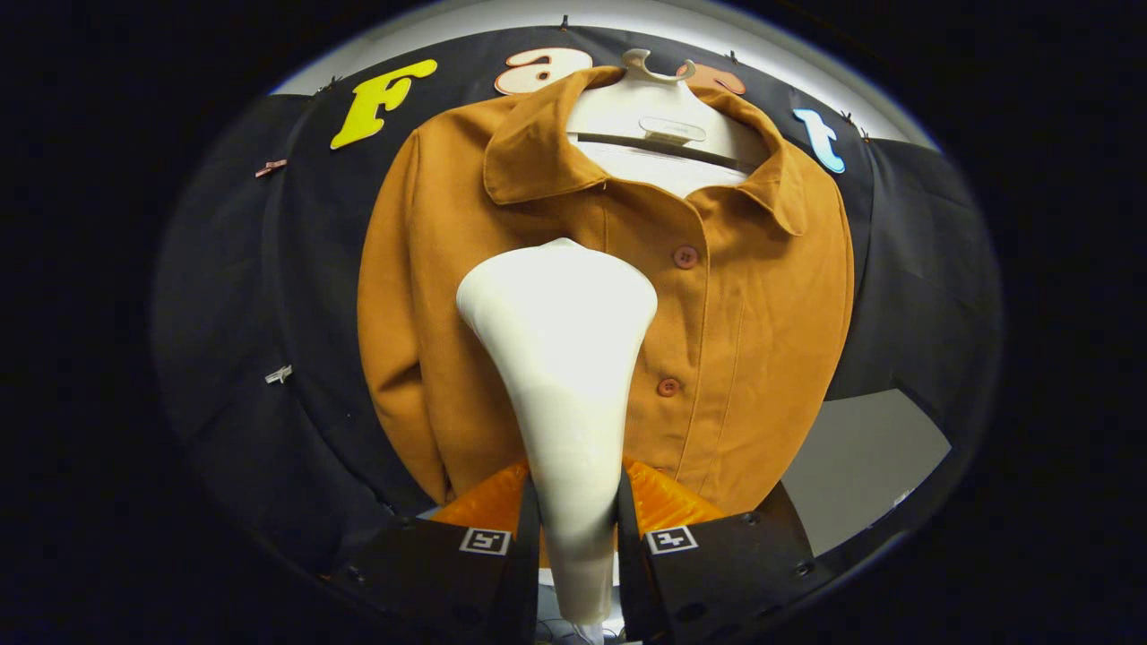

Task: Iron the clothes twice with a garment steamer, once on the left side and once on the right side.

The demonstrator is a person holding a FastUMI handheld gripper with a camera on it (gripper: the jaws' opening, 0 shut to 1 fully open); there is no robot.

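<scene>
Between the tongs stood the white steamer, both fingers clamped on its handle, its broad head raised against the left-of-placket front of the orange shirt. The shirt hung buttoned on a hanger just beyond. By my judgement one pass was in hand; how many were finished could not be told.

Bright, even light from the front, a soft shine on the white steamer, the orange shirt sharp and clear, dark shadows on the cloth wall, straight lines bent round near the rim, gripper fingers dim and a bit blurry.
</scene>
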